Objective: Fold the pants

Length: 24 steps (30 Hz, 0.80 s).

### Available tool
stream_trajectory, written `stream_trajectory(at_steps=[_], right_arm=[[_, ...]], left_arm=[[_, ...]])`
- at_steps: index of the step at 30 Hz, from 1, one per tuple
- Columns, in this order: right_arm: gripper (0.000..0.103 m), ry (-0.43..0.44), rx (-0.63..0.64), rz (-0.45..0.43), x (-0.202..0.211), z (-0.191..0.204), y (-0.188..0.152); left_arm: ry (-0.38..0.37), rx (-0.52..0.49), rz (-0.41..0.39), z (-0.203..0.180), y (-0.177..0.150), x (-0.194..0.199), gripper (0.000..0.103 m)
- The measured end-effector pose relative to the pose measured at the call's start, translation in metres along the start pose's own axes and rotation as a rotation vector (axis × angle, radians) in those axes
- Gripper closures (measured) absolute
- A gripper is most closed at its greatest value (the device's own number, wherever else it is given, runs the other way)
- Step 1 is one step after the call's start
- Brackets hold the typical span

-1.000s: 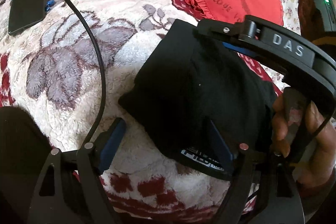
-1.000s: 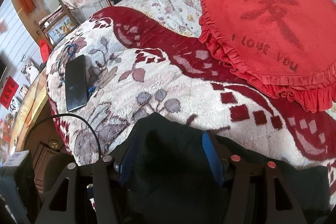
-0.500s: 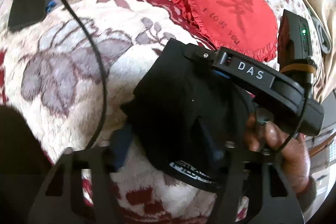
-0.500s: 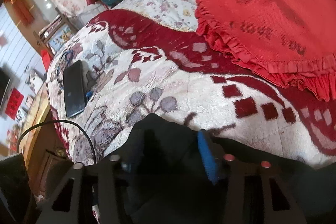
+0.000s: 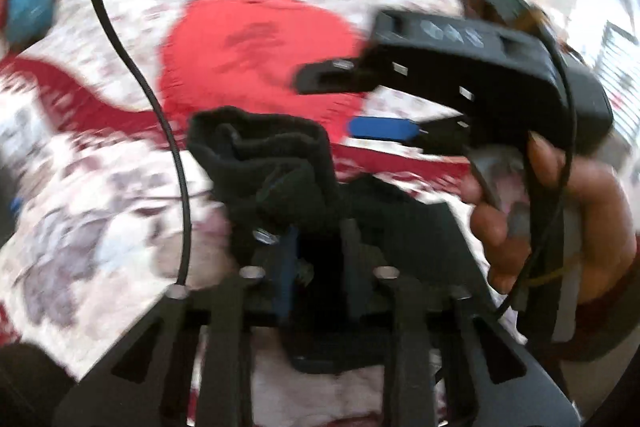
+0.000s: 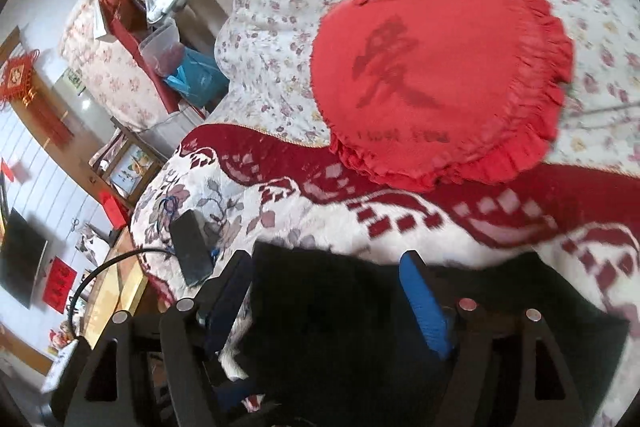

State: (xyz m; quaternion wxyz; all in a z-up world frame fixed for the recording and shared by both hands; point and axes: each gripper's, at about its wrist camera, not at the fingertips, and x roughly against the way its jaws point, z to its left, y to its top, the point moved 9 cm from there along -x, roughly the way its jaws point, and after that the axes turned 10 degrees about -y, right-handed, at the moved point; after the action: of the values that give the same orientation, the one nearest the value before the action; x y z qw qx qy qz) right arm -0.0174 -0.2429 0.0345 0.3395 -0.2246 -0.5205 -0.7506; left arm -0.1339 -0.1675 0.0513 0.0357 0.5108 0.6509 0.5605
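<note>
L gripper [image 5: 298, 227] is clamped on a bunched fold of black pants [image 5: 272, 163] just over the bed [image 6: 320, 223]; R gripper [image 6: 326, 291] has just been opening, jaws apart w/ pants between.

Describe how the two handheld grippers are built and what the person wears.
Both grippers are black plastic frames with silver pivot bolts and blue-padded fingers. The right gripper carries pale lettering, a green light and a black cable. A dark red cuff covers the wrist of the right hand.
</note>
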Motion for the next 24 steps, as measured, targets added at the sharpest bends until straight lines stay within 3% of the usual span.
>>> stream_trajectory(at_steps=[4,7,12,14,16,20,24], right_arm=[[0.028,-0.026,-0.051,0.009,0.015,-0.028,-0.013],[0.028,-0.061,-0.084,0.026,0.014,-0.052,-0.023],[0.028,-0.061,-0.158,0.061,0.0,-0.083,-0.032],[0.026,-0.013,-0.184,0.072,-0.008,-0.083,-0.031],[0.021,0.025,-0.188,0.091,-0.02,-0.08,-0.029],[0.019,0.013,-0.161,0.168,-0.057,-0.078,-0.023],[0.019,0.032,-0.163,0.226,-0.081,-0.076,-0.02]], left_arm=[[-0.06,-0.114,0.057,-0.037,-0.015,-0.029,0.088],[-0.08,-0.106,0.113,-0.043,-0.022,-0.046,0.088],[-0.063,-0.112,0.098,-0.032,-0.013,-0.016,0.088],[-0.037,-0.075,0.098,-0.02,-0.011,-0.005,0.088],[-0.007,-0.033,0.098,-0.003,-0.01,0.005,0.081],[0.056,0.041,0.076,0.026,-0.012,0.02,0.078],[0.063,0.128,0.087,0.048,-0.018,0.01,0.074]])
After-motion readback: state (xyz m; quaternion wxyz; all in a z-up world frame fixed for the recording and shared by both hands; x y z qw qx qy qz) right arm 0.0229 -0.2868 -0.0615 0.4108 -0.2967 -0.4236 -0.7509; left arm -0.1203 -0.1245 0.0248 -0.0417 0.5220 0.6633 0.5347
